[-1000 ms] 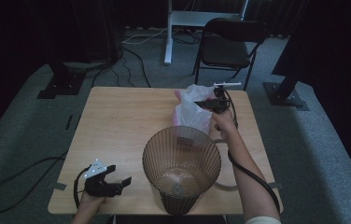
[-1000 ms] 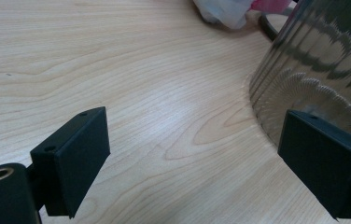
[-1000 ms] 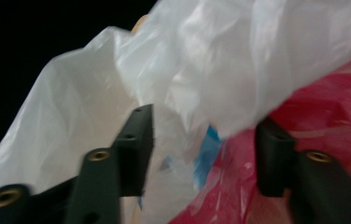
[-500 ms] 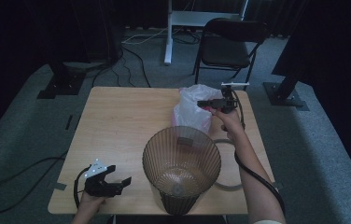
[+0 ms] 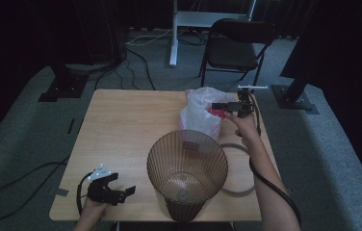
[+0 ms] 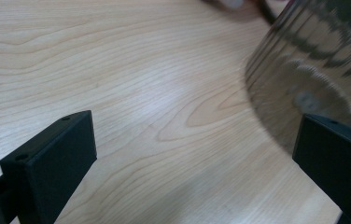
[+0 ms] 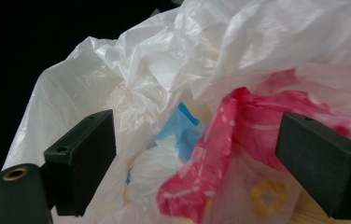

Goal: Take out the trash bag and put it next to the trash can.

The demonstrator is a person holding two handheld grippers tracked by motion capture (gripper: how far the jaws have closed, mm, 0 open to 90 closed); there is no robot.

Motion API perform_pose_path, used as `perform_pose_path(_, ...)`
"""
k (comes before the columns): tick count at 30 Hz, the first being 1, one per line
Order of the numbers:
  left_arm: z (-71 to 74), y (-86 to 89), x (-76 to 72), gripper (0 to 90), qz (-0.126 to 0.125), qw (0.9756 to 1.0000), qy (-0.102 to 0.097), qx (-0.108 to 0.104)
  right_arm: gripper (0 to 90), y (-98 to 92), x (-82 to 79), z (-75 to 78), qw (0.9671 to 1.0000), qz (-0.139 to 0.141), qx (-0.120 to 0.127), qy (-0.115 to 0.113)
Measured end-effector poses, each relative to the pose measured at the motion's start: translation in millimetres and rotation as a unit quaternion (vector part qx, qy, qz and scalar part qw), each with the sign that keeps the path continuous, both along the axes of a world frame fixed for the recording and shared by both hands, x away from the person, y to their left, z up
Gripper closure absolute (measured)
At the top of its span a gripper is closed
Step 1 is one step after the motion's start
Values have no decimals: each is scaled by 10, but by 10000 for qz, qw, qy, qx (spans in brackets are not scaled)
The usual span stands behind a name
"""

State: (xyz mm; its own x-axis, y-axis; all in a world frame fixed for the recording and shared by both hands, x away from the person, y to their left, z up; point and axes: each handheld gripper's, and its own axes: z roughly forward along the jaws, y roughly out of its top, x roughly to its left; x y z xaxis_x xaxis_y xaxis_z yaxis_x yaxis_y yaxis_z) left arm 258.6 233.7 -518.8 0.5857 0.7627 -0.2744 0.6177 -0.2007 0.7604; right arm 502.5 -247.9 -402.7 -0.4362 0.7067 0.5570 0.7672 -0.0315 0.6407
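Beside bin, left gripper spread; right gripper just opened, red, blue inside bag.

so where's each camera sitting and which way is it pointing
high view: above the person's side, looking forward and down on the table; both forearms, left tongs, right tongs.
left gripper view: on the left tongs, facing the ribbed bin; open jaws.
right gripper view: on the right tongs, facing the plastic bag; open jaws.
shared: high view also shows bin and bag.
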Motion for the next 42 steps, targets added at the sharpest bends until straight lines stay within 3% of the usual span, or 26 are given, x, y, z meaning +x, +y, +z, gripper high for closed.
perform_pose_path(5,12,-8,-10,0,151,9996,-164,171,121,-89,-89,5,9999,38,-56,-74)
perform_pose_path(12,-28,36,7,0,372,9986,-195,305,121,-197,-270,-18,9994,60,-224,-240)
perform_pose_path(17,-11,12,-6,0,299,9984,-307,376,121,-302,-390,-47,9993,-11,-171,-335)
perform_pose_path(19,-17,-5,-11,0,270,9979,-319,500,121,-339,-439,-67,9992,-9,-163,-372)
perform_pose_path(27,-44,-29,-4,0,161,9986,-227,461,121,-479,-651,-131,9988,-73,-76,-479)
perform_pose_path(42,-65,-36,8,0,96,9991,-85,413,123,-670,-1208,-360,9972,-108,-320,-671)
